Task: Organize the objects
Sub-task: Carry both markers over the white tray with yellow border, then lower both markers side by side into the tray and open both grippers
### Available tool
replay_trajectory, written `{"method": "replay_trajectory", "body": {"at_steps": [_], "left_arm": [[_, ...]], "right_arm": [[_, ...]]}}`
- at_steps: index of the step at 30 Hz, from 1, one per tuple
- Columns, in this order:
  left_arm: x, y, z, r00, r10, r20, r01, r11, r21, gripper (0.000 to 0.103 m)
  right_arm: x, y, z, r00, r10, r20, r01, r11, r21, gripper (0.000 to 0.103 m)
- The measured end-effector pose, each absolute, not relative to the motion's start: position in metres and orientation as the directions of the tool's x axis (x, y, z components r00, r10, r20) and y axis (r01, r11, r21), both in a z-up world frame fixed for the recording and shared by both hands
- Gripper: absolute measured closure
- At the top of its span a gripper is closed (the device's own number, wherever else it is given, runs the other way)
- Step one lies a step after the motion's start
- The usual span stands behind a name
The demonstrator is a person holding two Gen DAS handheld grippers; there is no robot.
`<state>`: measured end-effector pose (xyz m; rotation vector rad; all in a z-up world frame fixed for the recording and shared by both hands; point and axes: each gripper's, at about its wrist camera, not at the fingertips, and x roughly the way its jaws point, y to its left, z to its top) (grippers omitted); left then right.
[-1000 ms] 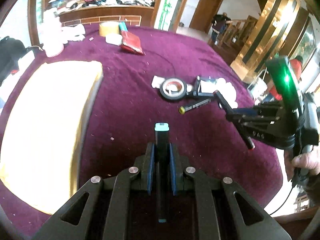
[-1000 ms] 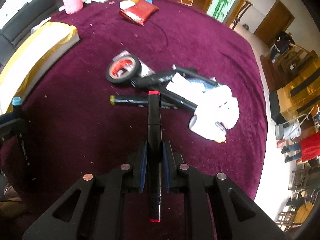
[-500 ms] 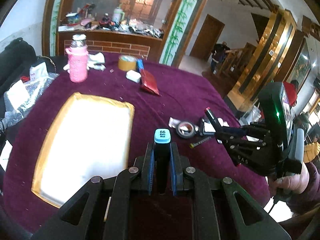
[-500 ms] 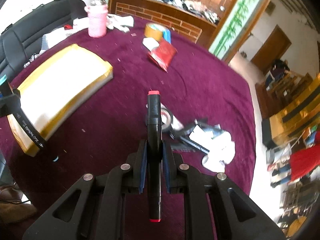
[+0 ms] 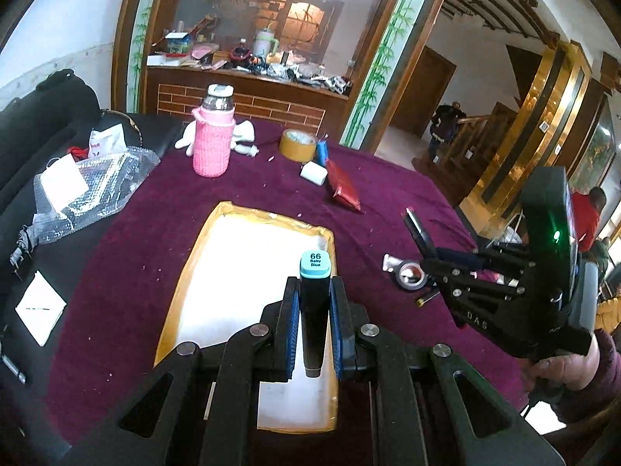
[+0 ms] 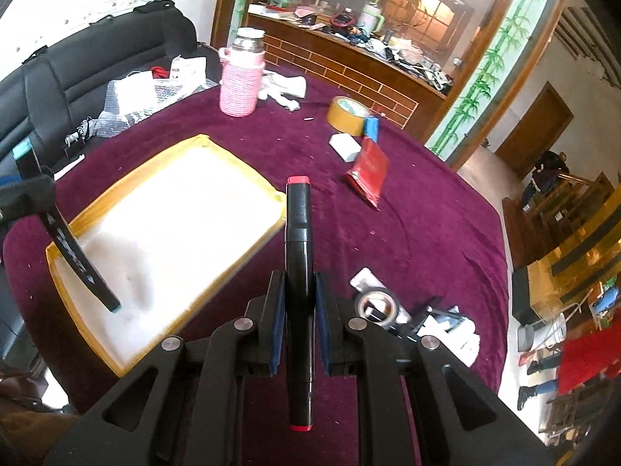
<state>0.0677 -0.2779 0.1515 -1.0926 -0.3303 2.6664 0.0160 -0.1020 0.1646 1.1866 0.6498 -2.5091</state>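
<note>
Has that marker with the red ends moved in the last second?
Yes. The red-capped marker, clamped in the right gripper, has left the clutter by the black tape roll and moved toward the yellow-rimmed tray.

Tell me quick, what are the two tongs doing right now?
Left tongs: closed on the blue marker.
Right tongs: closed on the red marker.

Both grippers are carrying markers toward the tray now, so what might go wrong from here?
The right gripper clamps the red-capped marker near its middle, long ends free; it may pivot or slip. The blue-capped marker in the left gripper hangs over the yellow-rimmed tray; with the right gripper close by, the two could collide.
</note>
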Motion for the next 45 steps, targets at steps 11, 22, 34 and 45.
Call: {"method": "replay_trajectory", "body": {"at_steps": [11,22,34,45], "left_arm": [[0.015,-0.291,0.111,-0.631,0.280,-0.723,-0.148,-0.959,-0.242,0.092],[-0.063,-0.273,0.072,-0.546,0.307,-0.779,-0.181,-0.952,-0.249,0.092],[-0.121,-0.264,0.013,-0.422,0.362,-0.831,-0.084,-0.929,-0.362,0.092],[-0.129,-0.281,0.014,-0.437,0.357,-0.826,0.003,-0.917,-0.398,0.066]], "right_arm": [[-0.005,-0.137,0.143,-0.567,-0.081,-0.820,0.451,-0.864,-0.227,0.090],[-0.070,-0.127,0.102,-0.353,-0.309,-0.883,0.390,-0.907,0.161,0.090],[-0.112,-0.121,0.065,-0.247,-0.409,-0.879,0.209,-0.908,0.363,0.090],[-0.130,-0.117,0.047,-0.223,-0.406,-0.886,0.115,-0.914,0.389,0.089]]}}
